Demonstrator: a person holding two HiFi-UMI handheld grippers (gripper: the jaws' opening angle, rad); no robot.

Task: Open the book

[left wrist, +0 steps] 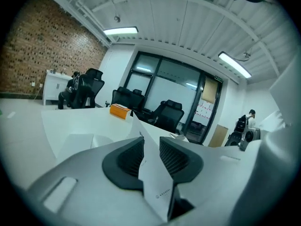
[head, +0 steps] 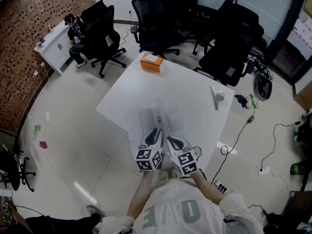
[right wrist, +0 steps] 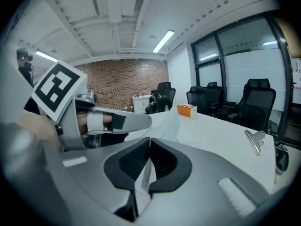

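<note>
Pinching one page point(left wrist: 156, 180) each, the left gripper point(head: 155, 136) and right gripper point(head: 175, 143) hold them above the book point(head: 161, 117).

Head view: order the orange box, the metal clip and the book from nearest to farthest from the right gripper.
1. book: a page is pinched in the right gripper, at the table's near edge.
2. metal clip: toward the right edge.
3. orange box: at the far corner.
</note>
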